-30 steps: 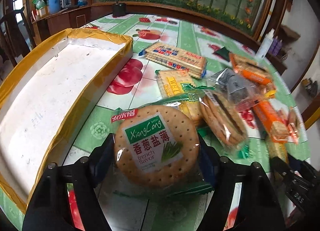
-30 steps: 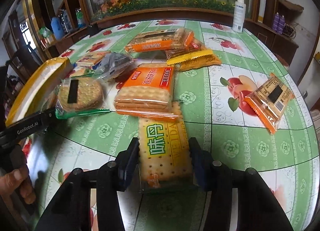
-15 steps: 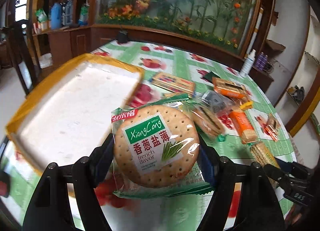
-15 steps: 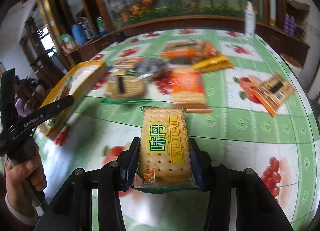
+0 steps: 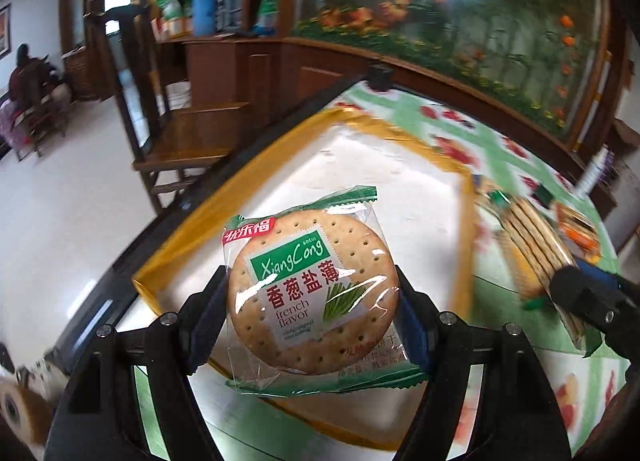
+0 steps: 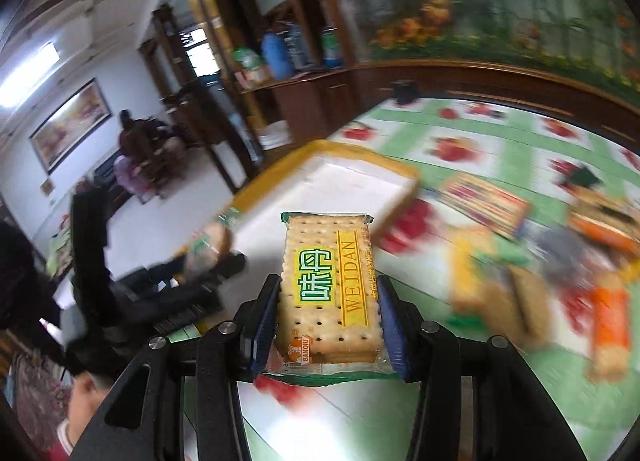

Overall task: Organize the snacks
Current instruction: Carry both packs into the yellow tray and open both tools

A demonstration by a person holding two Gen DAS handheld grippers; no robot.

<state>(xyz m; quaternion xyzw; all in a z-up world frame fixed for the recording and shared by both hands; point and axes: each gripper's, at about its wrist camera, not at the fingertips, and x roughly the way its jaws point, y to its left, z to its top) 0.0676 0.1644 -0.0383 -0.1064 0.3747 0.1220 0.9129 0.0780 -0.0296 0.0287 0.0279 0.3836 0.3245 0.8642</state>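
Pinching round cracker pack (image 5: 312, 297) in left hand-held gripper (image 5: 308, 309) and rectangular cracker pack (image 6: 330, 293) in right hand-held gripper (image 6: 328, 317), risking collision converging over tray (image 5: 400, 149).

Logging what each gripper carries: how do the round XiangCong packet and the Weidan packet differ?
The XiangCong packet holds round crackers with a green-and-white label; the Weidan packet holds rectangular crackers with a yellow stripe. The left gripper holds the XiangCong, the right gripper the Weidan. Both are clear-wrapped, green-edged and clamped.
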